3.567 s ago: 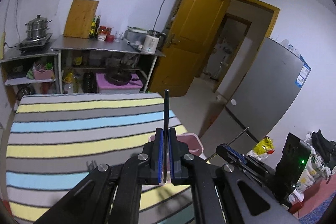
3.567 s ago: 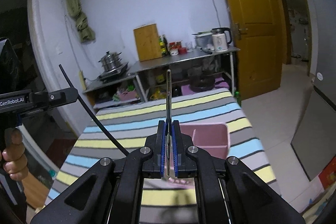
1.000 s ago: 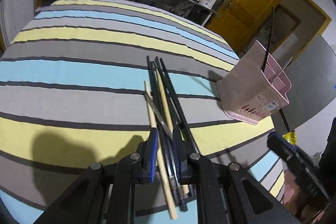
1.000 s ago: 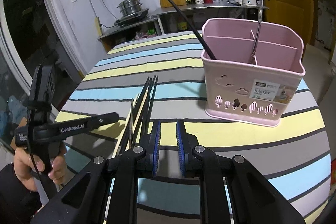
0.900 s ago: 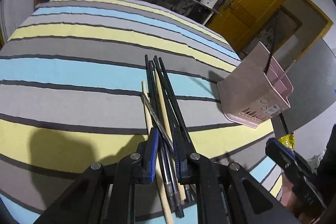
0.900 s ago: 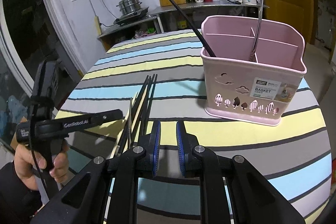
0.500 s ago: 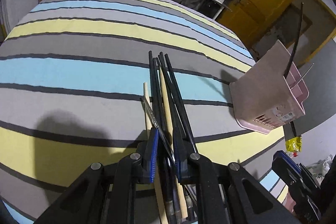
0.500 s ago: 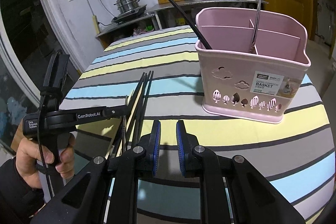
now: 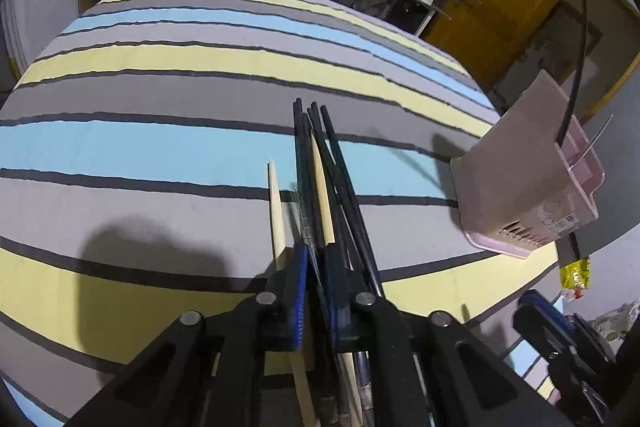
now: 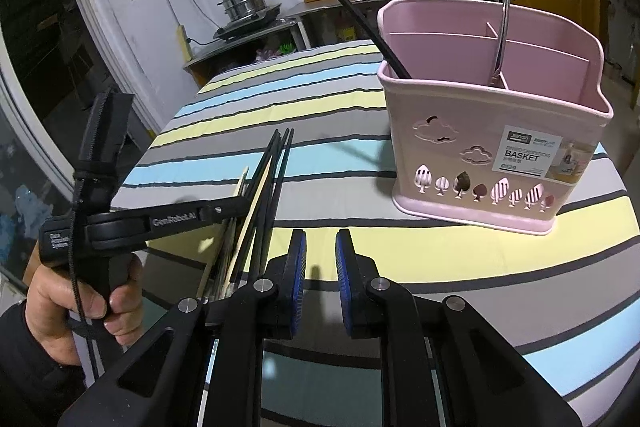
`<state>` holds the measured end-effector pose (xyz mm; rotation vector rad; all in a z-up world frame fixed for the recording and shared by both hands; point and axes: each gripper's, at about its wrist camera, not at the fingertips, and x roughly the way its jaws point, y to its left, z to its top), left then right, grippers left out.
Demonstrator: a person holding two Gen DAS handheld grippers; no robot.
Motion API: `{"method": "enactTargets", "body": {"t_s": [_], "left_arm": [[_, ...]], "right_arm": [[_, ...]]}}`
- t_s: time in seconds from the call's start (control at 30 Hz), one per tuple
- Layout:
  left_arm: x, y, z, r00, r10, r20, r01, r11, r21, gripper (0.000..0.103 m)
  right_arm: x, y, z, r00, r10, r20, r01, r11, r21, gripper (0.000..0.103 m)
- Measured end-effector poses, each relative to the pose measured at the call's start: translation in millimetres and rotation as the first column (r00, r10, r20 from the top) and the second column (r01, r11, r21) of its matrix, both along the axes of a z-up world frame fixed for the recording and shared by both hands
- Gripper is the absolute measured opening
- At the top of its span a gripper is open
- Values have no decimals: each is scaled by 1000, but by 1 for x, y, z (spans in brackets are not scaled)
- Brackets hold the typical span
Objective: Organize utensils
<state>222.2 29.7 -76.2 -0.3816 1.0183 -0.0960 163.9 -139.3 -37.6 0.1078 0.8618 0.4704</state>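
Down the left wrist view, our left gripper (image 9: pixel 316 259) has just closed into the chopstick pile (image 9: pixel 320 187), the pads pinching a thin metal chopstick (image 9: pixel 305 223) between them. We count about 4 black sticks and 2 pale wooden ones fanned on the striped cloth (image 9: pixel 160 147). Neighbours lie touching the pads, so we judge a lift could drag extra sticks along or let the slim one slip.

Across the right wrist view, our right gripper (image 10: pixel 320 255) hangs with its jaws apart and nothing between them, above the cloth. 1 pink basket (image 10: pixel 480 155) stands ahead, already holding 1 black chopstick (image 10: pixel 344 7) and 1 metal chopstick (image 10: pixel 502 19). The left hand (image 10: pixel 80 307) holds its tool over the pile.
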Motion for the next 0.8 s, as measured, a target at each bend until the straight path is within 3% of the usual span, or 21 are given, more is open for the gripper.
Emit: {"method": "enactTargets", "body": {"t_s": [0.2,0.8], "left_arm": [[-4,5,11,999,-13,41,14,1000,-10,5],[-15,49,18,998,25,63,-23,999,-40,5]], "right_arm": [[7,10,-3,1000,18,-7,-18,1000,1,16],[52,79,-17,990,139,-21,-140,990,-23,16]]}}
